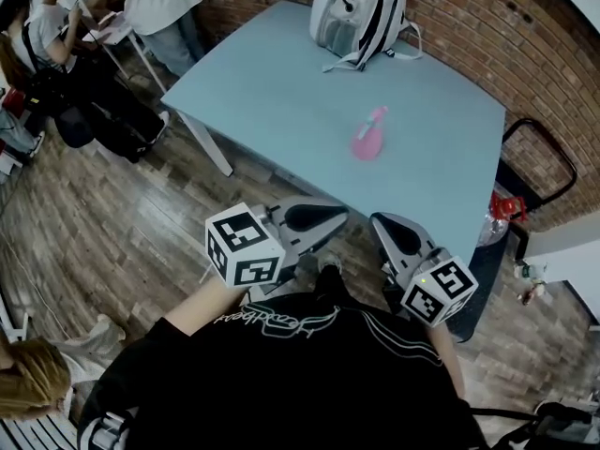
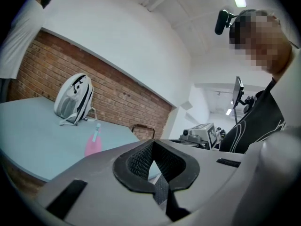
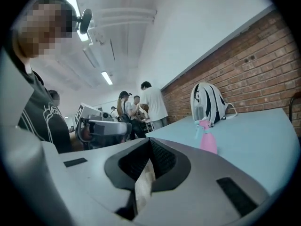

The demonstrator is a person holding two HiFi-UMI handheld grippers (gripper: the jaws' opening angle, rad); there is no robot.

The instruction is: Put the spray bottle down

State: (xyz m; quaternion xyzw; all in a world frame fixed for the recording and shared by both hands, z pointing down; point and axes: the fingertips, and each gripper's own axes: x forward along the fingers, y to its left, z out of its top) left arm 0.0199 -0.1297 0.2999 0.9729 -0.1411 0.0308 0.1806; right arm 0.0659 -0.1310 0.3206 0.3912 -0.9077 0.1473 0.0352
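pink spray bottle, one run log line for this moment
pink plastic spray bottle: upright on light blue table, nothing touching it | left gripper: shut, empty | right gripper: shut, empty | task: bottle is down

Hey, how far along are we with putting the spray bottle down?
Done, it seems: the pink spray bottle stands upright on the blue table, untouched. In hand: nothing; left gripper and right gripper are shut, empty, away from it. Left: nothing visible.

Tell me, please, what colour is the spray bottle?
The spray bottle is pink, clearest in the head view.
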